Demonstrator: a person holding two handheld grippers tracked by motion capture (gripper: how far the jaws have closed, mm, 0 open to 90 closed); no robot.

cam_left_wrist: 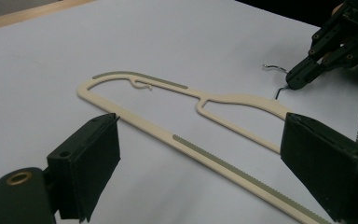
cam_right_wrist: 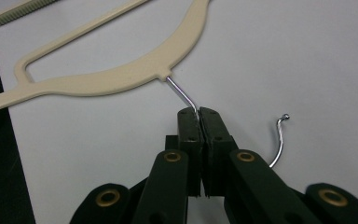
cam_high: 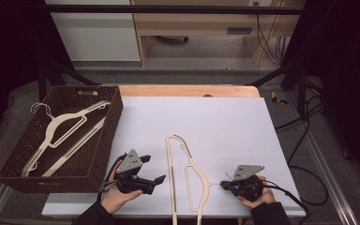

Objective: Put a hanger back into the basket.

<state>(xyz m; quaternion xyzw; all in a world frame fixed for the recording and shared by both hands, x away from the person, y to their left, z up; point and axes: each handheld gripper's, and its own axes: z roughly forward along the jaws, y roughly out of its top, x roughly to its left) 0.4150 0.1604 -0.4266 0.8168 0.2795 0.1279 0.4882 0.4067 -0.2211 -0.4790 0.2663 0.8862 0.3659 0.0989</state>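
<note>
The right gripper point(cam_right_wrist: 199, 113) is pinched tight on the wire hook point(cam_right_wrist: 182, 95) of the cream hanger point(cam_right_wrist: 121, 72) — in the right gripper view the two pads meet right on the bend of the wire, with the hook's free end curling out to one side of the jaws. The left gripper point(cam_high: 150, 169) is spread wide with nothing in it, and its own view has the hanger's long bottom bar point(cam_left_wrist: 223, 163) running across just ahead of the jaws, so it hovers just off that bar.

My take on doing this step well: that wire is thin and slick, so a grip on the hook alone will let the hanger swing or twist as soon as it comes off the white board point(cam_high: 225, 117). I'd bring the left jaws in around the bar or the shoulder first, then lift with both so it stays flat — and keep the hook from sliding out of the right pads.

Containers: one brown woven basket point(cam_high: 115, 117), sitting off to the far side of the left gripper, away from the right one. Inside it lies another cream hanger point(cam_high: 63, 129), tilted across the bottom, its metal hook point(cam_high: 40, 108) poking up toward the back corner. Looks like room for the next one beside it.
</note>
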